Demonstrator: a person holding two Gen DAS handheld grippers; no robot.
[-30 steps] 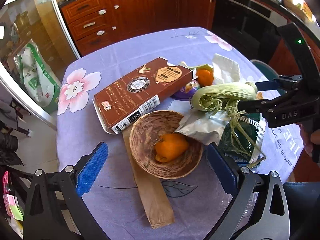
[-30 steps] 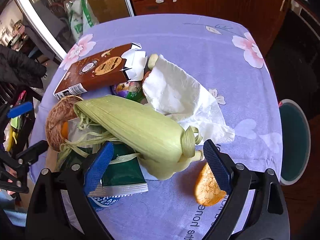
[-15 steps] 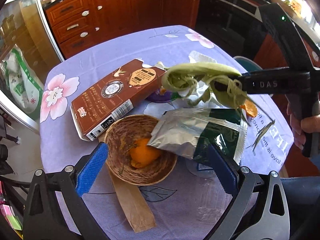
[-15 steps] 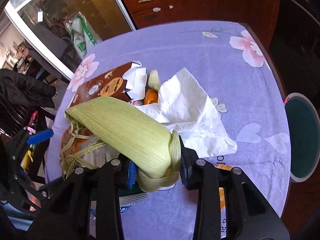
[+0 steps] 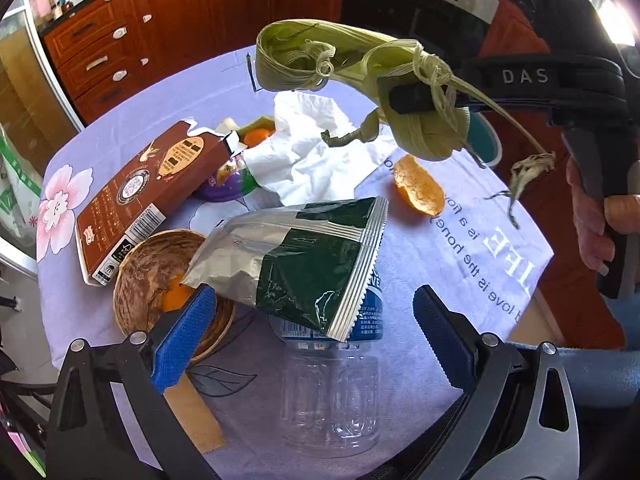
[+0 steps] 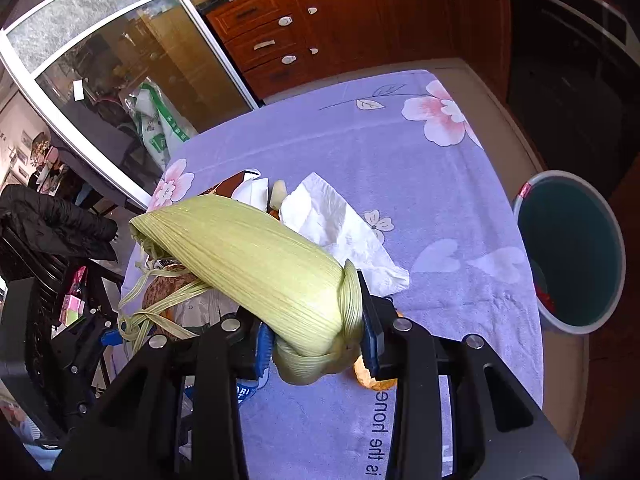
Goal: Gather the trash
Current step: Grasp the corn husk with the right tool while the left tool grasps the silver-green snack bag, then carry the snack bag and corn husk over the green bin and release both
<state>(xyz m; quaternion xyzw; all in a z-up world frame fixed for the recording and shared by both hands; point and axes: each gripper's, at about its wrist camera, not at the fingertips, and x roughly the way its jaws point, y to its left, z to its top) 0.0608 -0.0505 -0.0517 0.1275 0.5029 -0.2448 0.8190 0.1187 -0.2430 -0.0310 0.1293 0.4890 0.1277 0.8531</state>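
My right gripper (image 6: 316, 346) is shut on the thick end of a green corn husk (image 6: 256, 260), held in the air above the table. The left wrist view shows that husk (image 5: 360, 76) hanging from the right gripper (image 5: 420, 98), loose strands trailing down. My left gripper (image 5: 308, 336) stands open low over a clear plastic bottle (image 5: 332, 388) and a green and silver snack bag (image 5: 296, 256). A brown carton (image 5: 148, 184), a white tissue (image 5: 312, 152), an orange peel (image 5: 418, 192) and a woven bowl (image 5: 152, 276) with orange peel lie on the purple cloth.
A teal-lined bin (image 6: 572, 252) stands on the floor off the table's right edge. Wooden cabinets (image 6: 340, 20) and a glass door (image 6: 100, 92) stand behind. A brown paper strip (image 5: 196, 420) lies by the bowl. A hand (image 5: 596, 216) grips the right tool's handle.
The right gripper closed on the corn husk and lifted it off the pile. The left gripper shifted right, from over the bowl to over the snack bag and bottle.
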